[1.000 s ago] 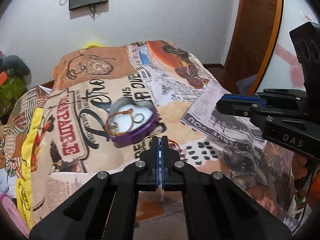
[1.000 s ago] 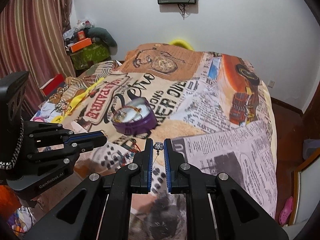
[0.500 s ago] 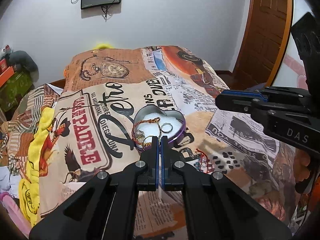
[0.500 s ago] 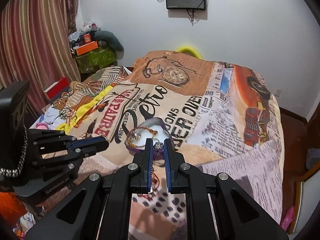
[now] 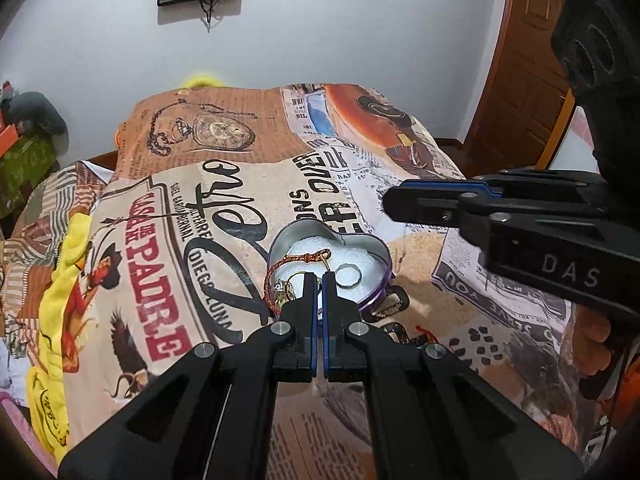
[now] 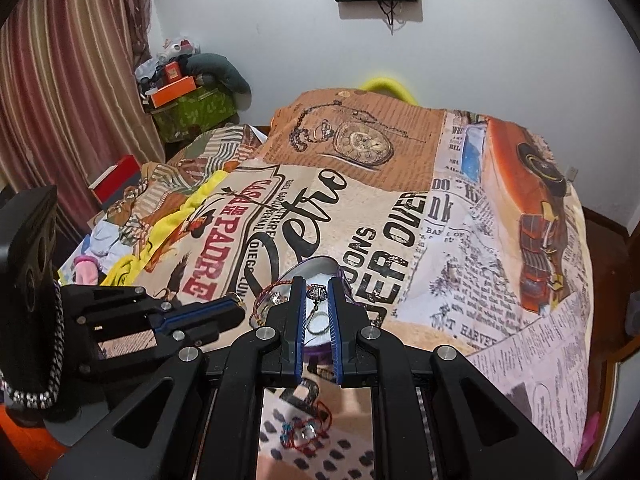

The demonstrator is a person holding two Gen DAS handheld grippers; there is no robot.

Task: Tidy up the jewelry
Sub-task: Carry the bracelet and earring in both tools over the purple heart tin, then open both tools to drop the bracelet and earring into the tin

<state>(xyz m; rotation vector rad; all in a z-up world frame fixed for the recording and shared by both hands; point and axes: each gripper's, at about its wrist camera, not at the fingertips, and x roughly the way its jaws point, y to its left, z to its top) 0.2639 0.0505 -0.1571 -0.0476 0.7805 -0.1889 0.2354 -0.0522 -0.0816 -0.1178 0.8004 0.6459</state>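
Silver pendant [image 6: 316,292] pinched in right claw [image 6: 317,295] above heart tin [image 5: 380,248]; left claw [image 5: 319,280] closed, empty

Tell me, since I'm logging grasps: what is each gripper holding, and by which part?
The right gripper pinches a small silver pendant by its top, between the jaw tips. The left gripper is shut; whether it holds anything cannot be told.

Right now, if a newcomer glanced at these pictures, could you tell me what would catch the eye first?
Probably the heart-shaped tin in the middle of the bedspread, lined in white and holding a ring and a red cord bracelet. Next, the right gripper just above the tin, pinching a small silver pendant. Another red bracelet lies on the bedspread nearer the cameras.
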